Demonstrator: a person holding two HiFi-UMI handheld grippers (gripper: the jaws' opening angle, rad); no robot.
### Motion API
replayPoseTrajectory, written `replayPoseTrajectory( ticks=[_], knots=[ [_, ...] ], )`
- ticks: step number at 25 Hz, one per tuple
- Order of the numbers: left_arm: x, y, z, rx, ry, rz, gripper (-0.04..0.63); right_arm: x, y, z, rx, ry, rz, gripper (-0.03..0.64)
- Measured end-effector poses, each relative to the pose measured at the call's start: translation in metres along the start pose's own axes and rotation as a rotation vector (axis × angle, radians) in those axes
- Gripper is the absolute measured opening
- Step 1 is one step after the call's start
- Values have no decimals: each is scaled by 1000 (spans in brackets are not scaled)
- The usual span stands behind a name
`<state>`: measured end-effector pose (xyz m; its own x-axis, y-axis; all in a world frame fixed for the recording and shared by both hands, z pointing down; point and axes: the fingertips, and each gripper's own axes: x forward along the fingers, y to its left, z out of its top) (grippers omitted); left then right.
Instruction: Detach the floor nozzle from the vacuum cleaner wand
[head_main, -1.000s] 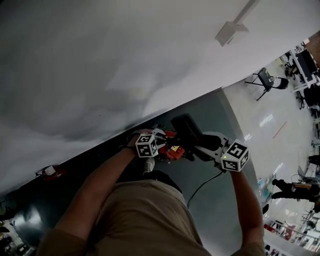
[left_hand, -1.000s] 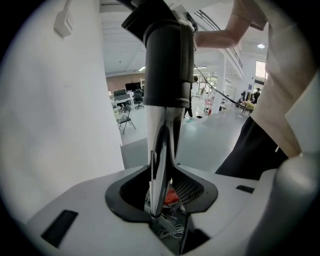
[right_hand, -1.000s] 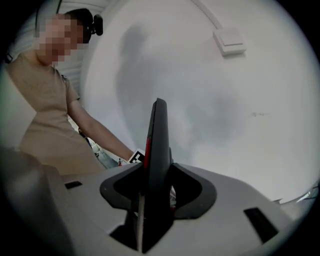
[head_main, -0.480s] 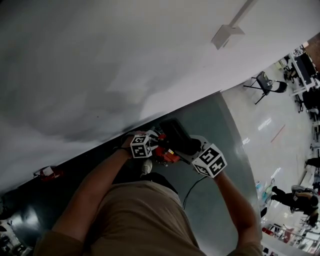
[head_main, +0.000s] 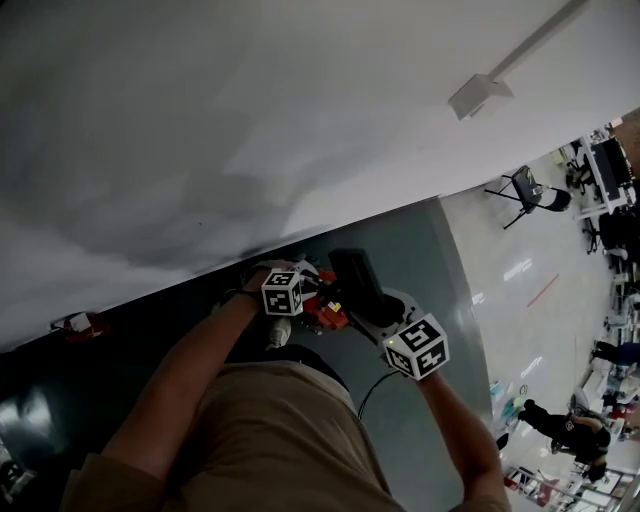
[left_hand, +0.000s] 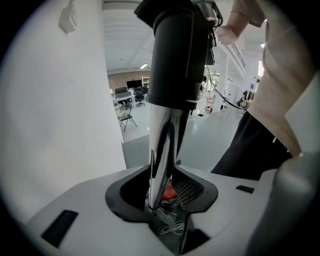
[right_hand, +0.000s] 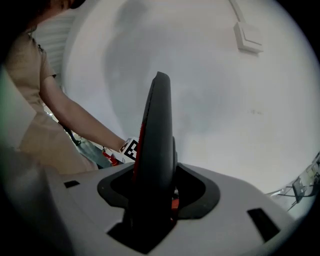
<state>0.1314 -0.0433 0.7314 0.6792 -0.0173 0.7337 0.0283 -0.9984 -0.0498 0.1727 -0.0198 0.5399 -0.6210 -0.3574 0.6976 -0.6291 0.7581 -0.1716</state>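
Gripping: left tongs (left_hand: 160, 200) pinch the chrome wand (left_hand: 163, 145) | right tongs (right_hand: 150, 200), jaws just closing, clamp the black floor nozzle (right_hand: 155, 135)

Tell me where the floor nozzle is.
Centre of the head view, the floor nozzle sits just right of the left gripper and the red fitting, below the white wall.
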Motion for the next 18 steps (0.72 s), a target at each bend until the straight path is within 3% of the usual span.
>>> replayPoseTrajectory(
  ticks=[2, 5, 9, 10, 14, 18],
  knots=[
    [-2, -8, 2, 38, 6, -9, 146, -6, -1, -7, -10, -18, 45, 227],
    [1, -7, 8, 25, 2, 20, 137, -13, -22, -10, 38, -49, 144, 227],
    [1, 6, 6, 35, 13, 38, 137, -6, -8, 4, -47, 28, 16, 225],
    [-1, 5, 3, 49, 14, 32, 137, -3, -3, 3, -63, 26, 26, 225],
    [-5, -1, 5, 16, -22, 32, 133, -10, -24, -5, 14, -53, 205, 225],
    [-5, 5, 1, 11, -35, 40, 134, -4, -4, 8, -91, 21, 60, 225]
  ],
)
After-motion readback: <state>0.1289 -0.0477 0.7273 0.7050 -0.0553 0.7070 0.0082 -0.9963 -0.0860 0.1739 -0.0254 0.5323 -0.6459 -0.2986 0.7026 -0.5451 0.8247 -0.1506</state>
